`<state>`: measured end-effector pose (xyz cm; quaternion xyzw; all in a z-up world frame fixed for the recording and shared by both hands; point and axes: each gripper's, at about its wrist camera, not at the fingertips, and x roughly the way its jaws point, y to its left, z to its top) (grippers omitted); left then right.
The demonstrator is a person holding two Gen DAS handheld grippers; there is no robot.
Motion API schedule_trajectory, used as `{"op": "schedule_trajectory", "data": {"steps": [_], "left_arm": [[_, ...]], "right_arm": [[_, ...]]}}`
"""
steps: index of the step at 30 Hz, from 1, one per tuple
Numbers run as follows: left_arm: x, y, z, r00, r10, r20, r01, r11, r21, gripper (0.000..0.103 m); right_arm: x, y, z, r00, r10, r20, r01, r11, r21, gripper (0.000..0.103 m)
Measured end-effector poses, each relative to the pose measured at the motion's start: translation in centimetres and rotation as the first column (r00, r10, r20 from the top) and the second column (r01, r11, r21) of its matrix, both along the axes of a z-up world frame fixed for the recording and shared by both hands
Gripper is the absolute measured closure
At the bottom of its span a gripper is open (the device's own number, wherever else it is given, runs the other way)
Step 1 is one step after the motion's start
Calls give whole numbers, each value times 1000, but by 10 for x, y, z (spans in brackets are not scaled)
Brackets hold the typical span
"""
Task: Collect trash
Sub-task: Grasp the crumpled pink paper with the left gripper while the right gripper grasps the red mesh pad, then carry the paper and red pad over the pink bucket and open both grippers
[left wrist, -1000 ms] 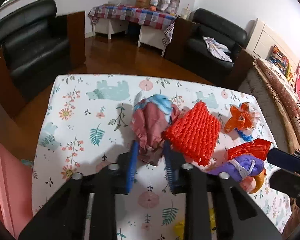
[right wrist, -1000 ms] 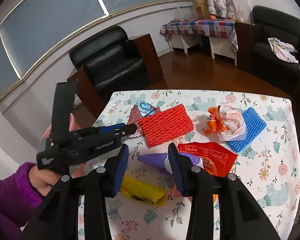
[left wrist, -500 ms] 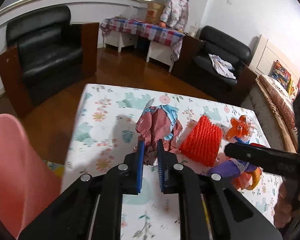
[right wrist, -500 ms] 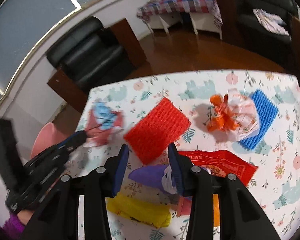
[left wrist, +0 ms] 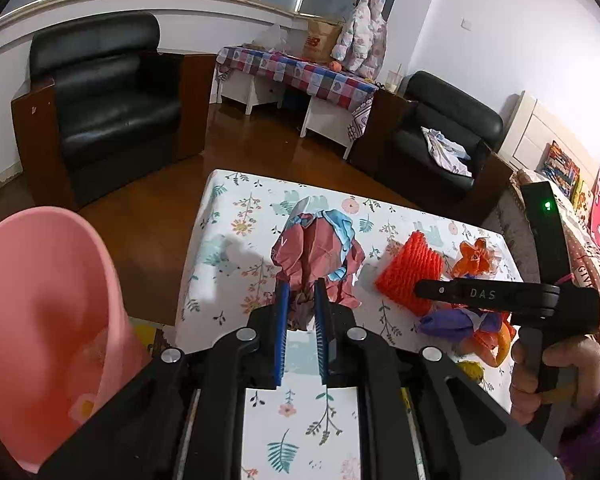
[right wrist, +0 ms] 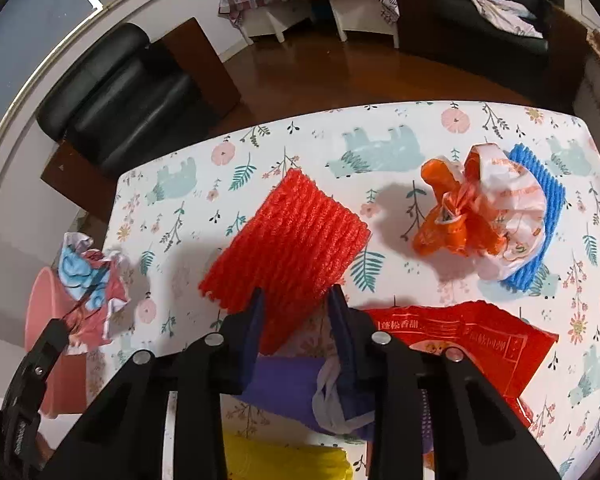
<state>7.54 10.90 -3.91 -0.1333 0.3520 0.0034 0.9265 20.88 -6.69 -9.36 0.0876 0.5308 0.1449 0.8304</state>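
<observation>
In the right wrist view, the purple bag (right wrist: 288, 384) lies largely behind the right gripper (right wrist: 298, 312), its far end unseen. The yellow wrapper (right wrist: 288, 462) is cut by the bottom edge. The blue net (right wrist: 548, 196) is mostly covered by the orange-and-white bag (right wrist: 476, 208). In the left wrist view, the pink bin (left wrist: 40, 312) runs off the left edge; the print on the crumpled wrapper (left wrist: 316, 252) is unreadable.
</observation>
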Motion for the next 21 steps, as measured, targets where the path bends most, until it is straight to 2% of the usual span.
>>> {"op": "schedule_trajectory", "data": {"steps": [3,11,14,21], "left_arm": [[-5,2,2,1000,7,7,-7,1000,-4,91],[-23,17,17,997,59,47,-59,998,2,91],[-29,27,22,994,88,61,-88,996,3,91],[-55,62,37,975,199,96,-203,979,30,91]], "right_arm": [[-3,1,-1,1000,-4,17,4,1000,9,95],[-33,11,32,986,77,148,-82,996,30,96],[-48,25,51,967,136,216,-145,989,27,96],[-72,70,83,915,265,304,-285,958,24,96]]}}
